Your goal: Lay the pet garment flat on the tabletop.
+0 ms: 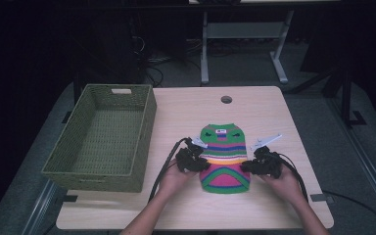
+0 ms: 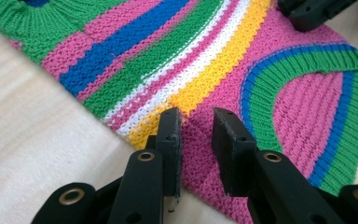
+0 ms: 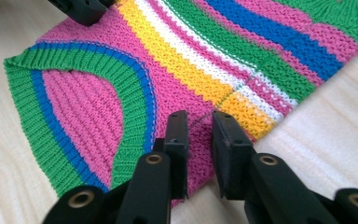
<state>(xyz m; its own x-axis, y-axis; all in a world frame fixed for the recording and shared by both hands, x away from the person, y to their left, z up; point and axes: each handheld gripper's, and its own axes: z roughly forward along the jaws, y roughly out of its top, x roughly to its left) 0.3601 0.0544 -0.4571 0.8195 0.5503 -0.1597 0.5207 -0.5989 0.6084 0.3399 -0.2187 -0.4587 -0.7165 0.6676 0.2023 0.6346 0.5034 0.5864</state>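
A small striped knit sweater (image 1: pixel 225 156) in green, pink, blue, white and yellow lies flat on the light wooden table (image 1: pixel 269 107). My left gripper (image 1: pixel 205 164) rests at its left edge. In the left gripper view its jaws (image 2: pixel 196 116) stand a little apart over the pink and yellow stripes (image 2: pixel 191 60), with flat fabric showing in the gap. My right gripper (image 1: pixel 245 166) sits at the sweater's right edge. Its jaws (image 3: pixel 199 119) are likewise slightly apart over the pink band (image 3: pixel 182 60). Neither pair pinches the knit. Each gripper view catches the other gripper at its top edge (image 2: pixel 312 11) (image 3: pixel 81 9).
A green woven basket (image 1: pixel 147 122) stands on the table's left side, with nothing inside it. A round cable hole (image 1: pixel 226 99) is near the far edge. Bare wood lies beyond and to the right of the sweater.
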